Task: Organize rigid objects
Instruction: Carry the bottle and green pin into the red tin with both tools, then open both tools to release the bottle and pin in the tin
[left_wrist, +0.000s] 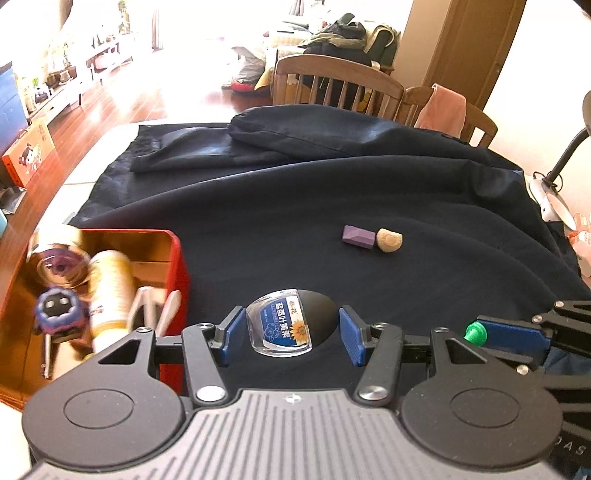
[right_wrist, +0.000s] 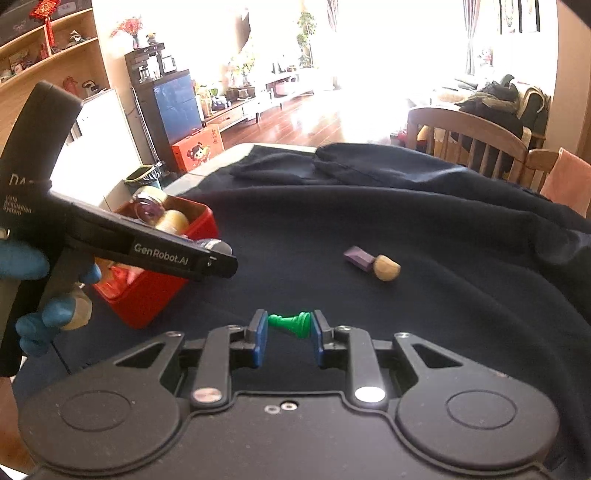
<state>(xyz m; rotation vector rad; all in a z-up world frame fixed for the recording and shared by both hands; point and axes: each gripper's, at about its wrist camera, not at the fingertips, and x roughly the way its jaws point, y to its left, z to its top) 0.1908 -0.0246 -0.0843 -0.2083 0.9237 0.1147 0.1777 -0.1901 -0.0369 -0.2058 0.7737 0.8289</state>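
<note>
My left gripper (left_wrist: 290, 330) is open around a clear bottle with a blue label and black cap (left_wrist: 291, 323) that lies on the dark cloth; neither pad touches it. My right gripper (right_wrist: 289, 325) is shut on a green chess pawn (right_wrist: 291, 322), also seen at the right of the left wrist view (left_wrist: 474, 332). A red bin (left_wrist: 173, 273) at the left holds a jar, a cream bottle, a purple toy and other items; it also shows in the right wrist view (right_wrist: 147, 291). A purple block (left_wrist: 357, 236) and a beige wooden piece (left_wrist: 388, 240) lie together further out.
A dark cloth (left_wrist: 332, 192) covers the table, bunched into folds at the far side. Wooden chairs (left_wrist: 332, 79) stand behind the table. A desk lamp (left_wrist: 554, 192) is at the right edge. The left gripper's body (right_wrist: 155, 251) reaches over the bin.
</note>
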